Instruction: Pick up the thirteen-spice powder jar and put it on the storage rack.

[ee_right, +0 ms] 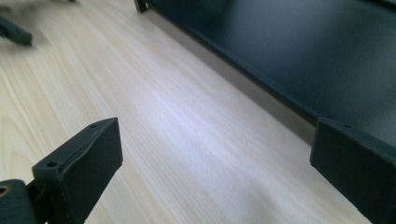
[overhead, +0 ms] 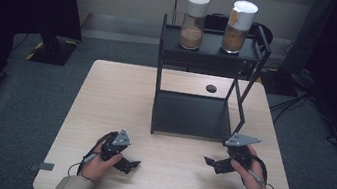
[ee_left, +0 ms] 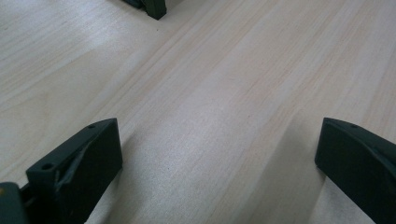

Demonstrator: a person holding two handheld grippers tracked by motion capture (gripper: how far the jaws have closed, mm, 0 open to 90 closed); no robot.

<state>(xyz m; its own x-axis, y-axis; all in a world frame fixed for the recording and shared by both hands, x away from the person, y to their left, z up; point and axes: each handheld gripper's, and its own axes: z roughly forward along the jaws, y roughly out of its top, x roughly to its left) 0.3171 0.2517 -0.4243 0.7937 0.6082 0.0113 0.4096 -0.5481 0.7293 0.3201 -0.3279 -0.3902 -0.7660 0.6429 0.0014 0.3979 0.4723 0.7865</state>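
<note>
Left gripper [overhead: 132, 164] is held low over the wooden table [overhead: 106, 90], near the front-left corner of the black rack [overhead: 194, 113], and nothing sits between its jaws, which stand wide apart. Its own view confirms this: bare wood grain between the two jaws, with one foot of the rack [ee_left: 155, 8] at the top edge.

Right gripper [overhead: 210, 161] sits just in front of the rack's front-right corner, also spread wide and holding nothing. Its own view shows the rack's lower shelf [ee_right: 289, 42] close beyond its jaws, and the tip of the other gripper [ee_right: 14, 30] far off at the upper left.

Both hands, left hand [overhead: 98, 165] and right hand [overhead: 255, 181], grip their tools from the near edge of the table.

On the rack's upper shelf stand two jars with white lids and brown contents: left jar [overhead: 193, 21] and right jar [overhead: 238, 26], side by side and well apart from both grippers. A small dark disc [overhead: 211, 87] lies on the table behind the rack's lower shelf.
</note>
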